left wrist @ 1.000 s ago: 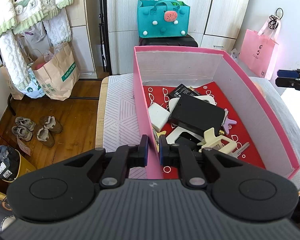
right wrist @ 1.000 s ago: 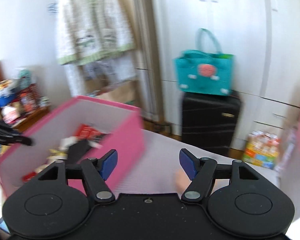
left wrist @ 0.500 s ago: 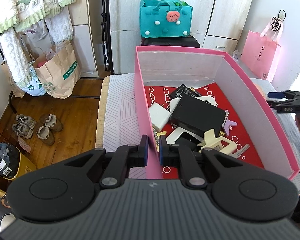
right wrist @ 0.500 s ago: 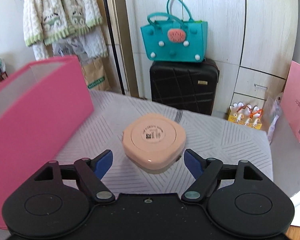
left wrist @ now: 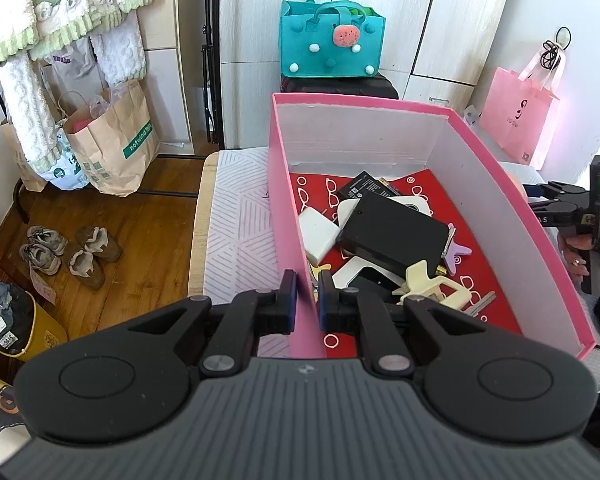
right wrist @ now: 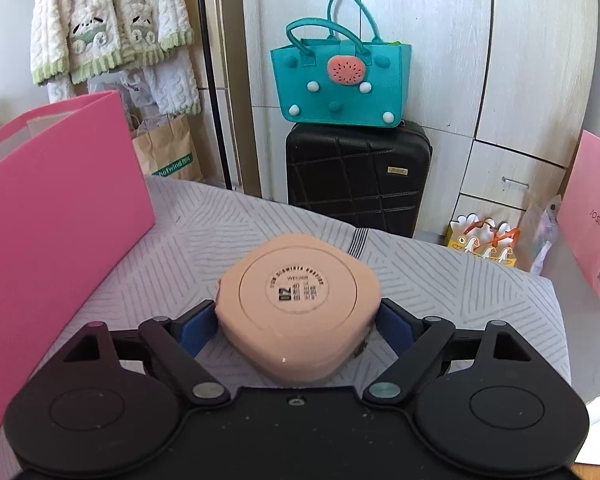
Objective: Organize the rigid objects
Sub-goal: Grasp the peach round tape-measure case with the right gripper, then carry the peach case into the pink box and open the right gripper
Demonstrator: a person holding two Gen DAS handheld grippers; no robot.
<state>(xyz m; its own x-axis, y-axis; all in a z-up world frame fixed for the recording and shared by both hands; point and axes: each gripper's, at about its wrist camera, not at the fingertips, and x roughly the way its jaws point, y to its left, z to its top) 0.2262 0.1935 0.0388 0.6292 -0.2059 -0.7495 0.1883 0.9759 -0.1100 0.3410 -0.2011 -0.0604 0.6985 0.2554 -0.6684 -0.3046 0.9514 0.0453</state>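
Right wrist: one peach case, one pink box.

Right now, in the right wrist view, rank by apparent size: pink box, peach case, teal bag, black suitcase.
1. pink box, cropped and close
2. peach case, close, so inflated
3/4. black suitcase and teal bag: alike, unranked

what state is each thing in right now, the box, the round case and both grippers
pink box: lid off, upright, holding mixed items
peach case: closed, label side up, on the striped cloth
left gripper: shut on the box's wall
right gripper: open, just widened, fingers either side of the case
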